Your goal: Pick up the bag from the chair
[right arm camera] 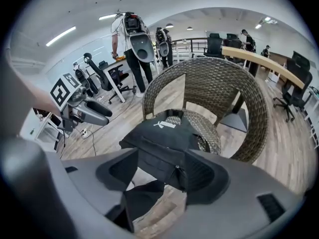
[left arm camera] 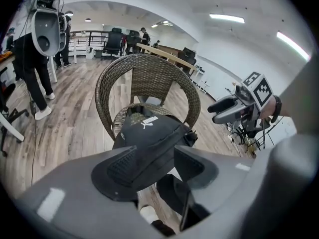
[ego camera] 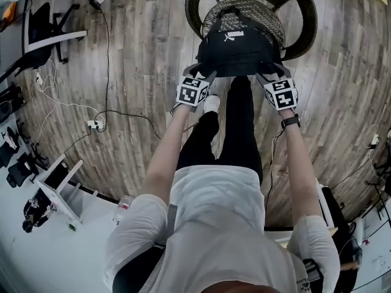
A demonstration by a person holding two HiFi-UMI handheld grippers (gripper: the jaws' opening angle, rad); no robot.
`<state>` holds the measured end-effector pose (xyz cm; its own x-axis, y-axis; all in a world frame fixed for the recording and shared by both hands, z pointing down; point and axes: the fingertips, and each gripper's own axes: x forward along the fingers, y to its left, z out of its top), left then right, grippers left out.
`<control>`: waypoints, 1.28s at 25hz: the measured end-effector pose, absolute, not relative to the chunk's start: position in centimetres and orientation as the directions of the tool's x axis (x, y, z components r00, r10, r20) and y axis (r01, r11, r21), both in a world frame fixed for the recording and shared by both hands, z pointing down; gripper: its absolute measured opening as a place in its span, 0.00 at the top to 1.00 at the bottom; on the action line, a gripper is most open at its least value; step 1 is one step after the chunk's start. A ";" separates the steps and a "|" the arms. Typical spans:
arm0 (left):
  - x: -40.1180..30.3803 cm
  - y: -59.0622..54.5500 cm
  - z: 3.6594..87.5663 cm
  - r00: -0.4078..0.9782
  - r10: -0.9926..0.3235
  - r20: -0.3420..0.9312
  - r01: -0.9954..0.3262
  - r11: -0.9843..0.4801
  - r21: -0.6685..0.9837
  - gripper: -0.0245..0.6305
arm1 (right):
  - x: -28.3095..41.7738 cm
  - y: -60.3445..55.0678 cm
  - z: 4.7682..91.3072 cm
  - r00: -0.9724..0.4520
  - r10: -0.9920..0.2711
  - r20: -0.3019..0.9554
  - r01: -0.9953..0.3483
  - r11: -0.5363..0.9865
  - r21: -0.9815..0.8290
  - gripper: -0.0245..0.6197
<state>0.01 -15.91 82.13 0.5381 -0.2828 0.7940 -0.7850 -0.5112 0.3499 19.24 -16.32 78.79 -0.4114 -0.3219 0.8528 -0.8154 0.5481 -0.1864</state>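
bag (ego camera: 238,49) on wicker chair (ego camera: 303,26) | left gripper (ego camera: 203,73) released, jaws astride bag edge | right gripper (ego camera: 270,72) released, same

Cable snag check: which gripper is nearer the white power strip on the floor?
Left. The left gripper is at the bag's left front corner, on the power strip's side. The right gripper is at the bag's opposite front corner, farther off.

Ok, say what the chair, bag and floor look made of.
Chair: woven wicker or rattan-look strands, matte; the basket weave shows.
Bag: black fabric, likely synthetic, matte; it sags and has seams.
Floor: wood-look planks, grey-brown grain; real wood or laminate, cannot tell.
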 end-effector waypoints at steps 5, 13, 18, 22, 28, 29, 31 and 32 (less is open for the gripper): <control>-0.7 -16.0 85.4 0.522 -0.230 0.822 -0.800 -0.467 0.377 0.55 | 19.8 -15.9 82.5 -0.399 -0.256 0.880 -0.820 0.529 -0.219 0.51; -0.5 -16.9 90.4 0.507 -0.203 0.838 -0.829 -0.381 0.410 0.28 | 20.6 -16.6 88.3 -0.385 -0.187 0.904 -0.831 0.495 -0.252 0.37; -1.3 -17.4 94.3 0.473 -0.215 0.854 -0.873 -0.247 0.421 0.11 | 20.9 -17.8 92.1 -0.343 -0.164 0.925 -0.847 0.479 -0.229 0.23; -2.1 -17.3 96.9 0.457 -0.204 0.866 -0.886 -0.195 0.422 0.07 | 21.8 -19.1 94.6 -0.291 -0.162 0.943 -0.859 0.479 -0.183 0.15; -2.1 -16.1 100.2 0.460 -0.148 0.875 -0.880 -0.210 0.427 0.07 | 22.6 -19.5 97.8 -0.281 -0.129 0.951 -0.869 0.455 -0.195 0.14; -2.2 -16.1 100.6 0.460 -0.148 0.875 -0.881 -0.198 0.429 0.07 | 22.5 -19.4 98.2 -0.289 -0.124 0.949 -0.871 0.447 -0.207 0.14; -2.0 -16.1 101.3 0.472 -0.145 0.870 -0.877 -0.176 0.446 0.07 | 22.3 -19.3 98.9 -0.321 -0.111 0.940 -0.867 0.434 -0.245 0.14; -1.8 -16.1 101.6 0.484 -0.139 0.864 -0.871 -0.169 0.461 0.07 | 22.2 -19.3 99.2 -0.345 -0.106 0.933 -0.862 0.430 -0.270 0.14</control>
